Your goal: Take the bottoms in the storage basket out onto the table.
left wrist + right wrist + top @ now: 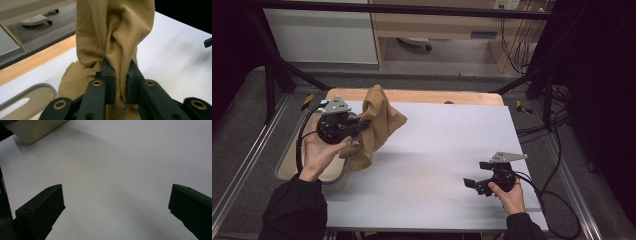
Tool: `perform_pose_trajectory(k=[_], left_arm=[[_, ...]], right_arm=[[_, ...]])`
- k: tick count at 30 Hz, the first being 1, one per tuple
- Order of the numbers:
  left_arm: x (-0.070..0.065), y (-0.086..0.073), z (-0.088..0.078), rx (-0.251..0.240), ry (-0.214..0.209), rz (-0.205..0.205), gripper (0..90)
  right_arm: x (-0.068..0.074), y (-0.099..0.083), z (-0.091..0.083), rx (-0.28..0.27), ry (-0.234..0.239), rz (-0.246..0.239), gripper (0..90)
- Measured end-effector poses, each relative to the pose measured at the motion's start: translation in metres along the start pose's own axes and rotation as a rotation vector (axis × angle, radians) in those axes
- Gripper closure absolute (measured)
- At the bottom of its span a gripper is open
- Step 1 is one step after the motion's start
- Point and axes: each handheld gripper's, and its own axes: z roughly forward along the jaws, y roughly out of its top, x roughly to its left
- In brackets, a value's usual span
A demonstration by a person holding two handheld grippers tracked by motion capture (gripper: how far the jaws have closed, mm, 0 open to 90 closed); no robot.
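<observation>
Where the white table (437, 165) comes closest to us, we hold our right gripper (476, 175) low over its near right part, with both jaws spread wide and only bare white between them. Farther back, near the table's left edge, our left gripper (120, 83) pinches a fold of the tan cloth (374, 127) tight. We have the cloth bunched and lifted into a peak, with its bottom hanging over the table's left side, next to a grey tray (37, 93).
</observation>
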Motion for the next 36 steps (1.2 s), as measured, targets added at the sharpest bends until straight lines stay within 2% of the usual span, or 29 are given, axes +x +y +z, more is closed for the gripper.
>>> perform_pose_trajectory(k=[18, 36], left_arm=[[-0.015, 0.001, 0.017, 0.014, -0.023, 0.012, 80.0], [-0.033, 0.002, 0.040, 0.005, -0.050, 0.015, 80.0]], right_arm=[[0.000, 0.000, 0.000, 0.002, -0.001, -0.003, 0.7], [0.000, 0.000, 0.000, 0.002, 0.000, -0.003, 0.7]])
